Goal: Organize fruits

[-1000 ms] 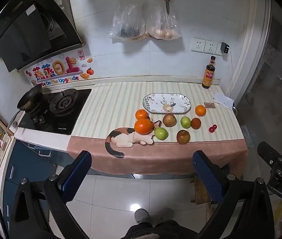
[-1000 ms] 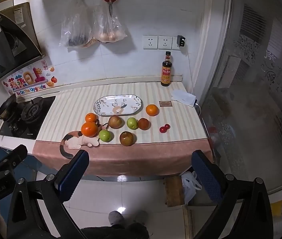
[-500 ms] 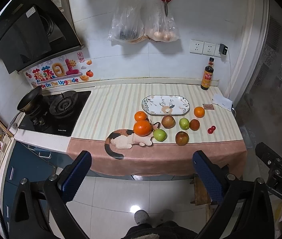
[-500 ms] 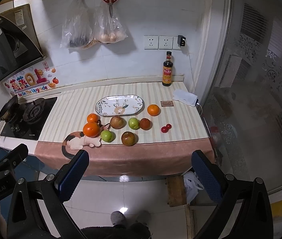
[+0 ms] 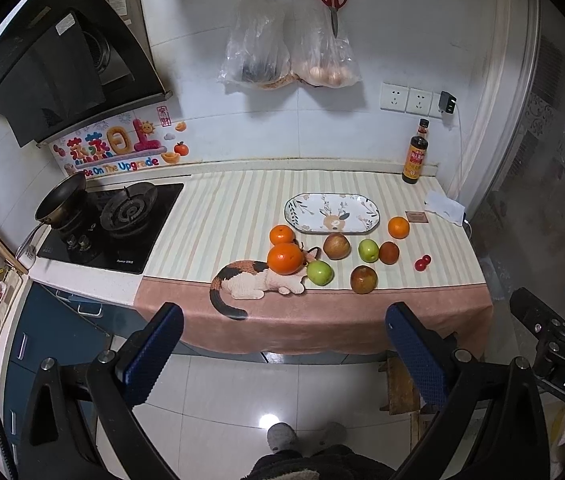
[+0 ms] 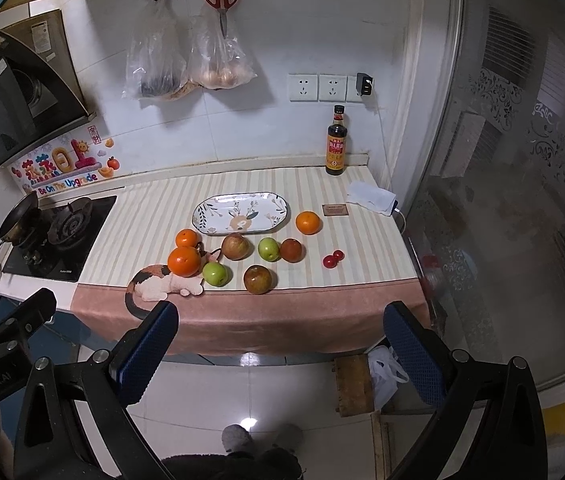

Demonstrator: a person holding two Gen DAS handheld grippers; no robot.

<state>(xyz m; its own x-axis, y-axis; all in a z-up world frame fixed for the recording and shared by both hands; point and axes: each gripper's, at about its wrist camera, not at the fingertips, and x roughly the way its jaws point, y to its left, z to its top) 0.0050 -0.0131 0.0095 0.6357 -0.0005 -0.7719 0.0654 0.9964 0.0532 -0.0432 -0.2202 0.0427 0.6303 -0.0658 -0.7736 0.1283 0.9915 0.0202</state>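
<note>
Several fruits lie on a striped counter in front of an oval patterned plate: a big orange, a smaller orange, a third orange, two green apples, reddish-brown apples and two cherry tomatoes. My left gripper and right gripper both hang open over the floor, well short of the counter, with nothing between their fingers.
A toy cat lies beside the big orange. A gas hob with a pan is at the left, a sauce bottle and a white cloth at the back right. Bags and scissors hang on the wall. A person's feet stand on tiled floor.
Both views have drifted very slightly; the counter sits a little higher in frame. The fruits and both open grippers are unchanged.
</note>
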